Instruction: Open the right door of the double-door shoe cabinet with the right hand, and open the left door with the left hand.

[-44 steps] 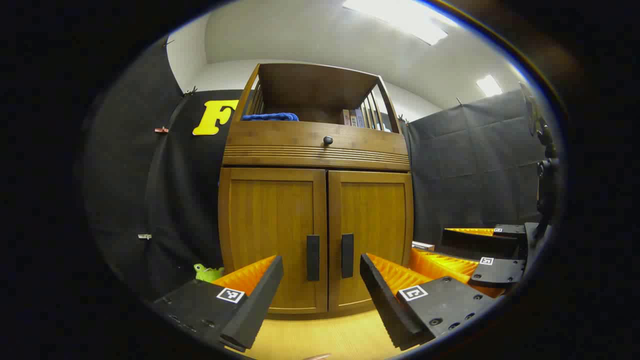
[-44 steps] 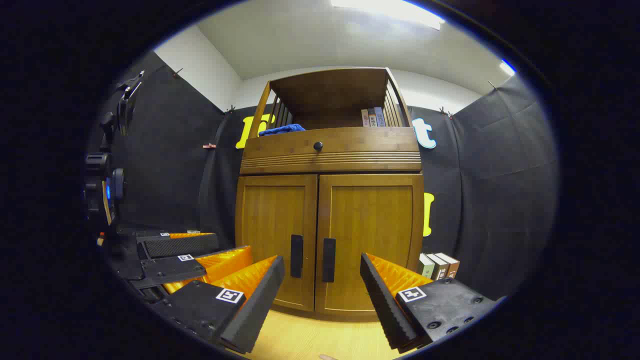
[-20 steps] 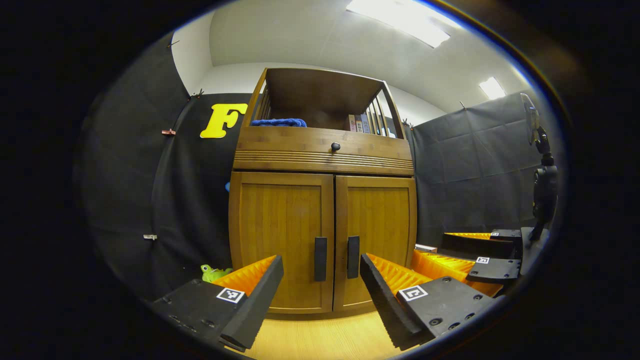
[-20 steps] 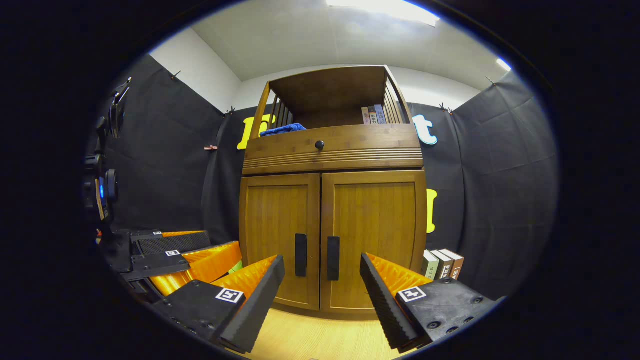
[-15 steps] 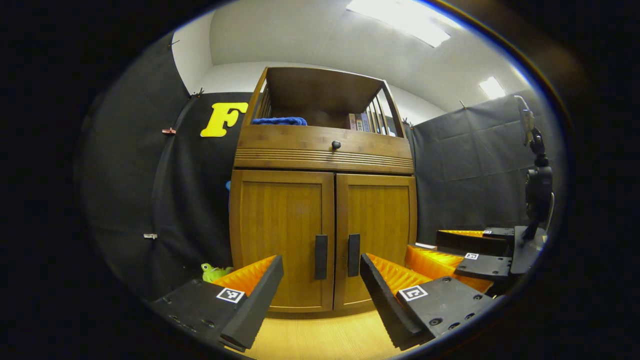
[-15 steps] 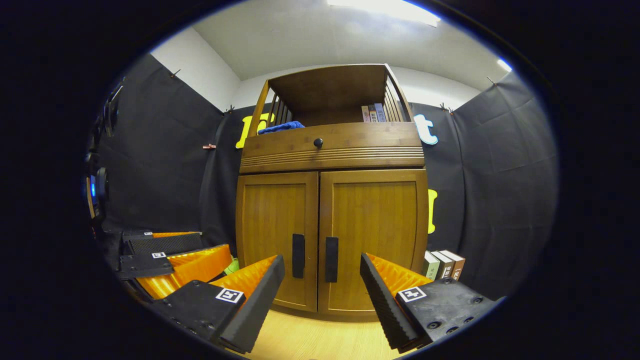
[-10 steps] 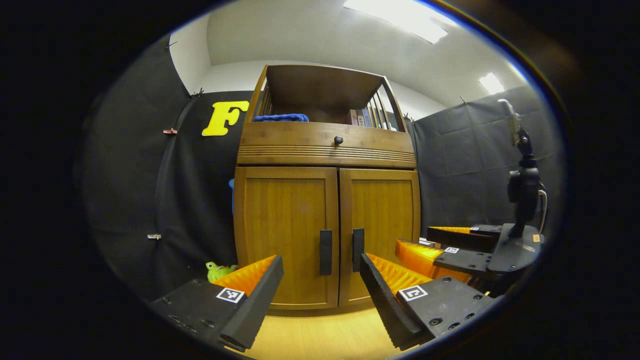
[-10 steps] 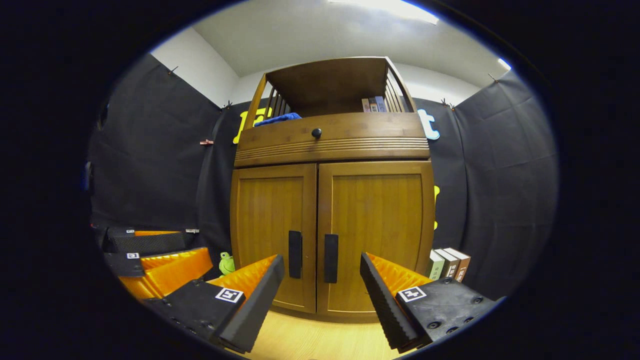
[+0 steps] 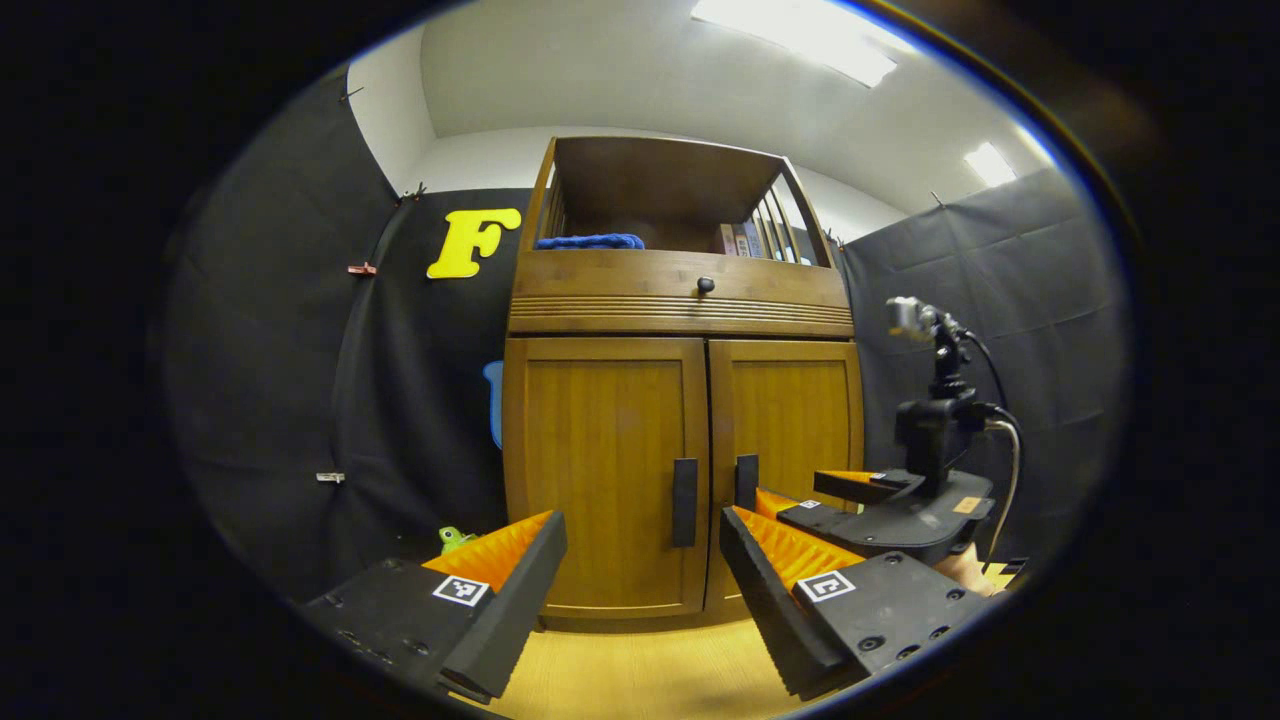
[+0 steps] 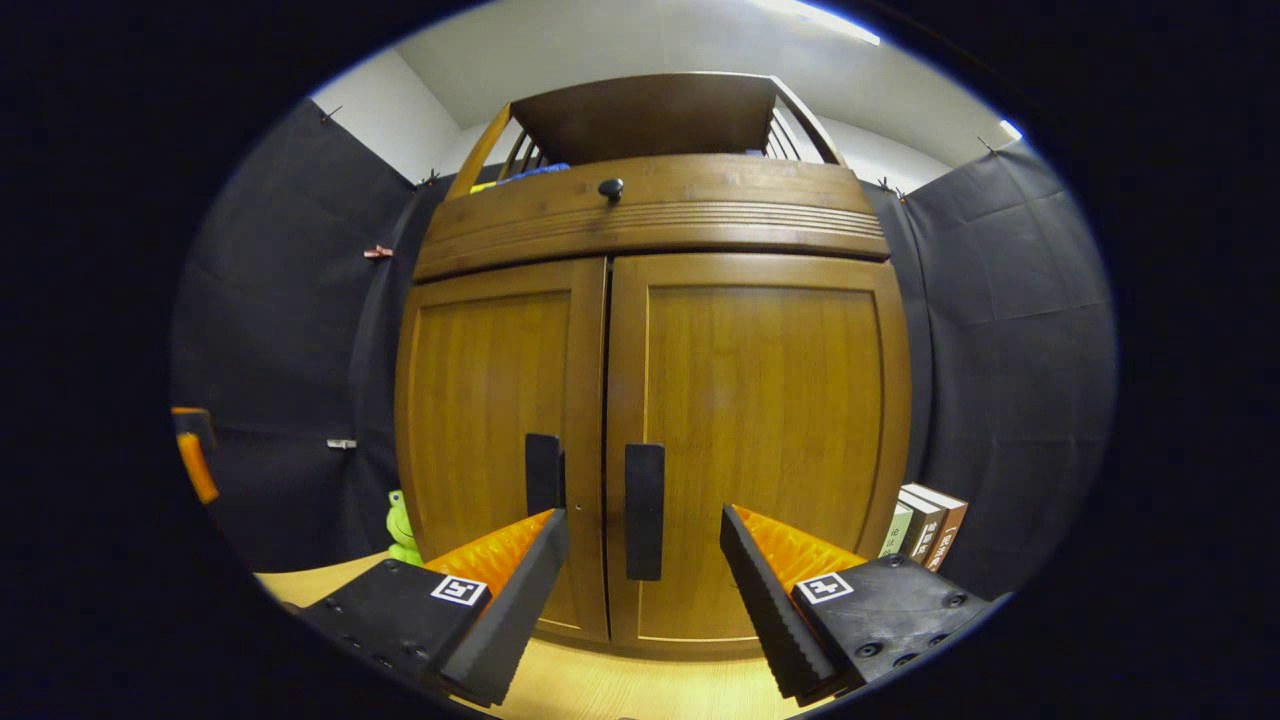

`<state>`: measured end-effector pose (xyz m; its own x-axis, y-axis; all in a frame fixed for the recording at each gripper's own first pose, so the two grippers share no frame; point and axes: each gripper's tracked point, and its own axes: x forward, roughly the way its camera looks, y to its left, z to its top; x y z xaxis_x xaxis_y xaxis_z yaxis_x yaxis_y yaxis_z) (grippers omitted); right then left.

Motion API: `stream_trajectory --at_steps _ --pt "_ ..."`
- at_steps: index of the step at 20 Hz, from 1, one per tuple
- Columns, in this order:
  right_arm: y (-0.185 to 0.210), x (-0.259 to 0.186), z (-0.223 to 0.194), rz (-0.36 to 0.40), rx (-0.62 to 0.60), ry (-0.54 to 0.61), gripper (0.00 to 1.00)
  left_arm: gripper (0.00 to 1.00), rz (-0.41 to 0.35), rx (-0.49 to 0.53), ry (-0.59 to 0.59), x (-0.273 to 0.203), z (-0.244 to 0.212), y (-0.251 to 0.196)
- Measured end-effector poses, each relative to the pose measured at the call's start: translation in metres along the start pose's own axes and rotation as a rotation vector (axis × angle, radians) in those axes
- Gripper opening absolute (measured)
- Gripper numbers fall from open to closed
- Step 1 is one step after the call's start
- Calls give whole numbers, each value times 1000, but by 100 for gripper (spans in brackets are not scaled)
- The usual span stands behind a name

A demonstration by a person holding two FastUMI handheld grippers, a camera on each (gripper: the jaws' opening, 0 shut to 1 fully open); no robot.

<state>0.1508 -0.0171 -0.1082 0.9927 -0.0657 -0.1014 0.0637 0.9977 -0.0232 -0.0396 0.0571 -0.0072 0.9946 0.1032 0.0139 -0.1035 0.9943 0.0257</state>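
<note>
Left hand-held gripper (image 9: 643,590) with ridged inner faces, square tag markings, screws, right hand-held gripper (image 10: 645,590) alike

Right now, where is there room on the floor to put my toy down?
The wood floor before the shoe cabinet lies bare. Its left corner holds a green toy; its right side holds books. By the handles, the right hand-held gripper crowds in.
</note>
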Motion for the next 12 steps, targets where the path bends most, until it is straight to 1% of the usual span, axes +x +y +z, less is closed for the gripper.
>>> stream_trajectory --at_steps 1,3,4,5,6,7,10,11,12 --pt "2 8 -7 1 3 7 96 96 5 2 2 0 0 4" --pt "3 25 -15 -10 11 4 94 96 23 11 3 1 -1 14" --pt "1 32 -18 -21 11 0 95 98 32 17 3 1 -3 19" --pt "1 40 -21 -29 8 -4 95 96 40 21 6 1 -4 23" --pt "-2 45 -23 -45 6 -6 96 96 46 24 10 2 -8 27" --pt "-4 51 -25 -55 7 -10 89 96 51 26 14 3 -9 32" --pt "-5 72 -34 -69 17 3 89 96 78 25 29 5 -16 50" --pt "-4 76 -40 -69 21 14 75 96 88 23 34 6 -19 56" --pt "-3 81 -43 -73 17 24 73 96 97 22 40 7 -23 60"
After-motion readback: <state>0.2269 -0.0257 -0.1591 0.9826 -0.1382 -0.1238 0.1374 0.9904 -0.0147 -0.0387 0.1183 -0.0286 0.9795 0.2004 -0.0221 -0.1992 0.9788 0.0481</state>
